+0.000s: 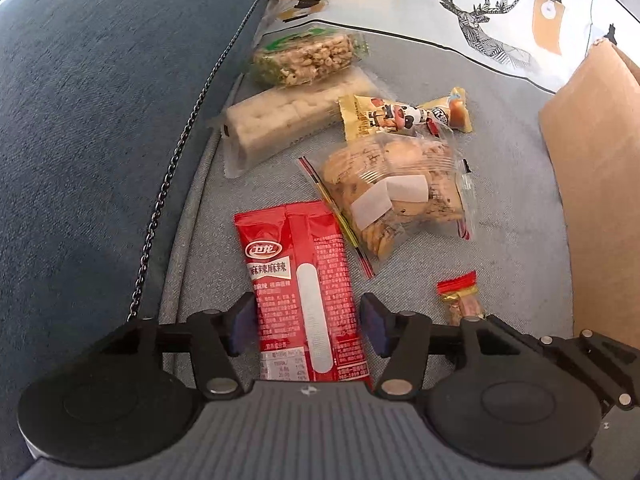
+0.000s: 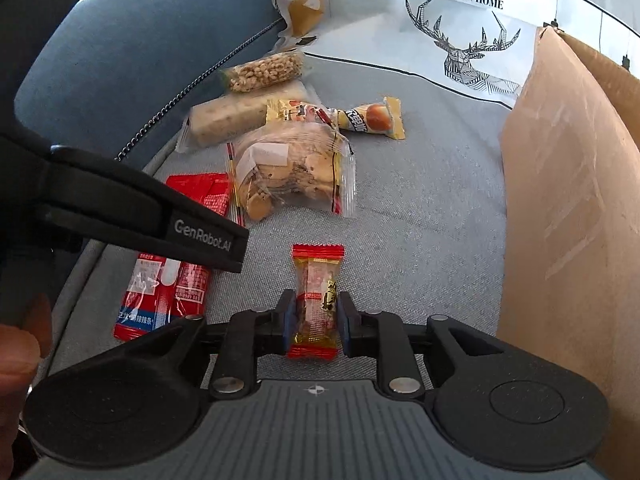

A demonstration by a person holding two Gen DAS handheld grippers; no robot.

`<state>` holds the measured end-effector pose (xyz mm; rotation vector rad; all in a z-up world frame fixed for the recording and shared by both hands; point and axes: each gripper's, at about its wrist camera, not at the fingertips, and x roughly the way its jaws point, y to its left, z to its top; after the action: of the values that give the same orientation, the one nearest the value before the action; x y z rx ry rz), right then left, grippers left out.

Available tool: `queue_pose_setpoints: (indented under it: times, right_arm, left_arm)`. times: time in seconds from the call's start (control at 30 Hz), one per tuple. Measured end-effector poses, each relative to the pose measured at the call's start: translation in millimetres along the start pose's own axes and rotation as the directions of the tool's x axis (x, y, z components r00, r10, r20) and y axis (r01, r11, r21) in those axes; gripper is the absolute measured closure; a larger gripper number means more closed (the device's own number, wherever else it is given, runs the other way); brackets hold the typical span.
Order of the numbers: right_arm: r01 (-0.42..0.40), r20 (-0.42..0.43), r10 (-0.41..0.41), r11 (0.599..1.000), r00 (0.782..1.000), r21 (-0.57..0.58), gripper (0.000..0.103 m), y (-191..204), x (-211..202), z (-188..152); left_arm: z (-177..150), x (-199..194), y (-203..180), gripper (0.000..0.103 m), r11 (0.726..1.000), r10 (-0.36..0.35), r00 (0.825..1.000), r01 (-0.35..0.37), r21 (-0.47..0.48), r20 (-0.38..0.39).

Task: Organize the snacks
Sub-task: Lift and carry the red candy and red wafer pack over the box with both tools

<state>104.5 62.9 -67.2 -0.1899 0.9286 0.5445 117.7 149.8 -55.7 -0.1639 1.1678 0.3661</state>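
Observation:
A long red spicy-strip packet [image 1: 306,292] lies on the grey sofa seat. My left gripper [image 1: 308,326] straddles its near half, jaws close to its edges; whether they touch is unclear. The packet also shows in the right wrist view [image 2: 160,296], partly under the left gripper's body. My right gripper [image 2: 317,320] is shut on a small red-ended candy [image 2: 316,304] lying on the seat; the candy also shows in the left wrist view [image 1: 460,298].
Further back lie a clear bag of cookies [image 1: 400,196], a cracker pack [image 1: 296,120], a puffed-rice bar [image 1: 308,56] and a yellow snack pack [image 1: 404,116]. A cardboard box [image 2: 568,208] stands at the right. A deer-print cushion [image 2: 460,40] is behind, a blue sofa arm [image 1: 100,120] left.

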Motion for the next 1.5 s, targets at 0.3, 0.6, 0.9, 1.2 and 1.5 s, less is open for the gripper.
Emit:
queue_pose_setpoints:
  times: [0.3, 0.6, 0.9, 1.2, 1.5]
  right_arm:
    - [-0.009, 0.025, 0.009, 1.000, 1.000, 0.005, 0.085, 1, -4, -1]
    - [-0.052, 0.201, 0.050, 0.999, 0.978, 0.005, 0.085, -1, -45, 0]
    - [-0.030, 0.343, 0.060, 0.995, 0.938, -0.092, 0.085, -1, -100, -17]
    - [0.001, 0.498, 0.055, 0.994, 0.865, -0.112, 0.085, -36, -168, -35]
    - [0.056, 0.604, -0.043, 0.998, 0.796, -0.002, 0.085, -118, -222, -50]
  left_arm:
    - [1, -5, 4, 0.053, 1.000, -0.002, 1.000, 0.003, -0.031, 0.028]
    - [-8, -41, 18, 0.054, 0.989, -0.046, 0.986, 0.068, -0.134, 0.161]
    - [-35, -98, 23, 0.054, 0.958, -0.145, 0.911, 0.227, -0.173, 0.387]
    - [-65, -141, 0, 0.054, 0.962, -0.199, 0.823, 0.267, -0.053, 0.531]
    - [-65, -138, -17, 0.054, 0.954, -0.253, 0.823, 0.299, -0.009, 0.508]
